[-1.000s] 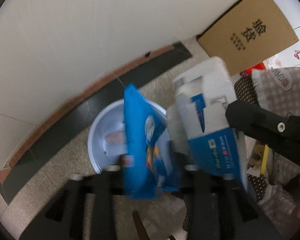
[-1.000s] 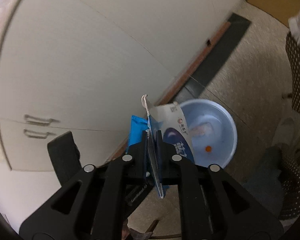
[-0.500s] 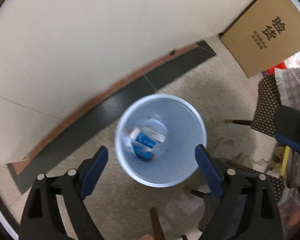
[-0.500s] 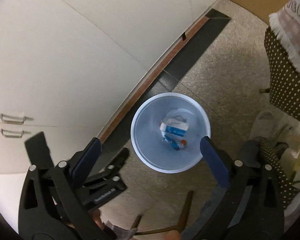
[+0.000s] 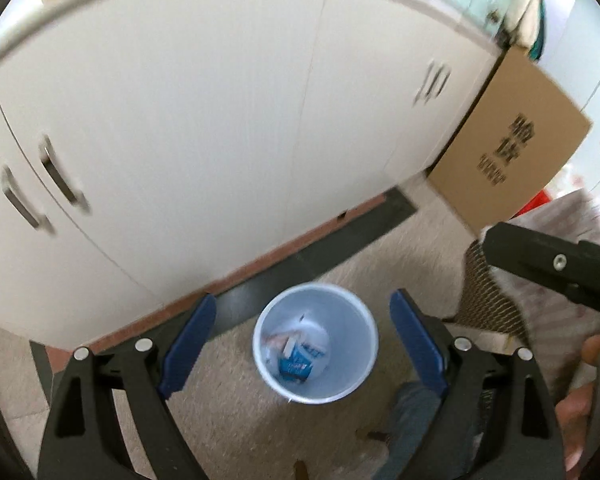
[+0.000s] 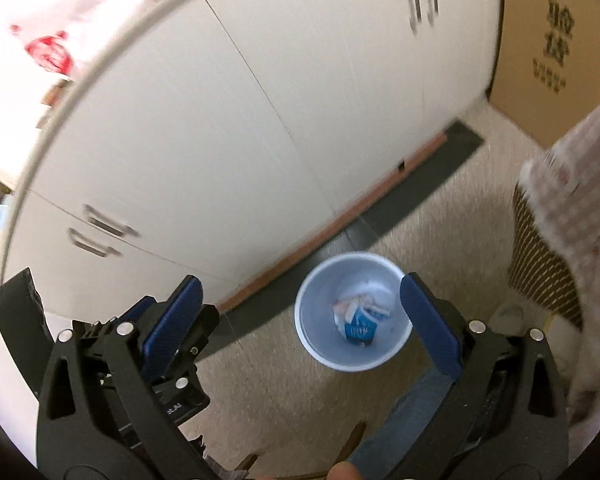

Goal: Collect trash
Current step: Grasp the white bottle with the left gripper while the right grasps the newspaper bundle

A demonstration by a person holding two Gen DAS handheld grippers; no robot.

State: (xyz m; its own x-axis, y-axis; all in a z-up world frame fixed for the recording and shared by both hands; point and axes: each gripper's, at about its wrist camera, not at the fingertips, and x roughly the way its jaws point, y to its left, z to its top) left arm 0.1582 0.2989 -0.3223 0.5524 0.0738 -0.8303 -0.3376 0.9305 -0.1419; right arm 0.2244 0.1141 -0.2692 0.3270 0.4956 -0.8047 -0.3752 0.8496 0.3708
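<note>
A pale blue waste bin (image 5: 352,308) (image 6: 320,344) stands on the speckled floor in front of white cabinets. Blue and white packaging trash (image 5: 298,358) (image 6: 360,326) lies at its bottom. My left gripper (image 5: 302,344) hangs high above the bin, open, with nothing between its blue pads (image 5: 186,340). My right gripper (image 6: 300,320) is also open and empty above the bin, its blue pads (image 6: 432,324) wide apart. In the left wrist view the right gripper's black finger (image 5: 556,264) crosses the right side. The left gripper's black body (image 6: 168,340) shows at lower left in the right wrist view.
White cabinet doors (image 5: 220,120) with metal handles (image 5: 56,176) rise behind the bin, over a dark and reddish skirting strip (image 5: 320,248). A brown cardboard box (image 5: 512,152) leans at the right. A dotted and checked fabric seat (image 6: 560,240) stands right of the bin.
Both grippers held blue and white packages over the bin, then opened; the packages fell into the bin. Both grippers then rose well above it, so the bin looks smaller.
</note>
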